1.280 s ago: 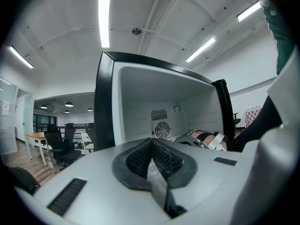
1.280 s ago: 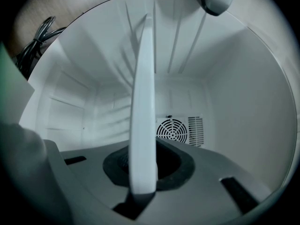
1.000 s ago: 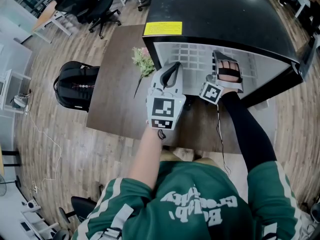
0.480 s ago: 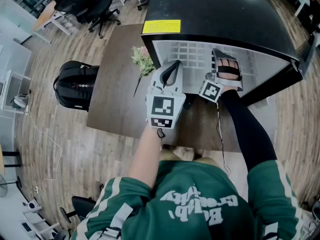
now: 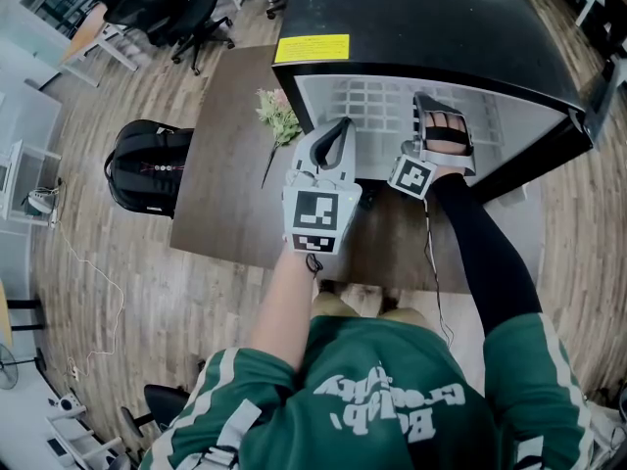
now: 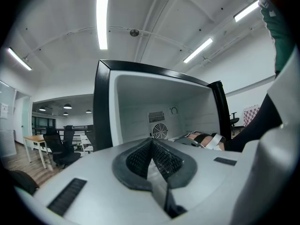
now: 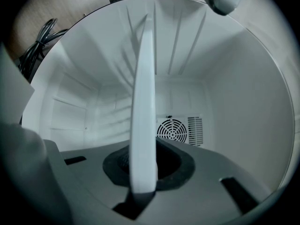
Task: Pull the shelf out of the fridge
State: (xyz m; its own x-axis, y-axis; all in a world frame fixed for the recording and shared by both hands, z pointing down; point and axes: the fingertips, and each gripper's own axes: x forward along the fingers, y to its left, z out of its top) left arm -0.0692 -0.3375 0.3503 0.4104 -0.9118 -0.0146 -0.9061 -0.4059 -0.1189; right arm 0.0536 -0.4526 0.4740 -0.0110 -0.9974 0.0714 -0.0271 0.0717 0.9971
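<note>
Two tongs, but only one grip: the right tongs [image 7: 143, 175] are clamped on the thin white near edge of the shelf [image 5: 377, 106], which lies inside the fridge [image 5: 431, 18]. The left tongs [image 6: 151, 153] are pressed together on nothing, just outside the opening's left. Pulled from right of its middle, the shelf may skew and jam, or its smooth edge may slip free.

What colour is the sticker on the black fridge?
The sticker is yellow; it shows best in the head view.
</note>
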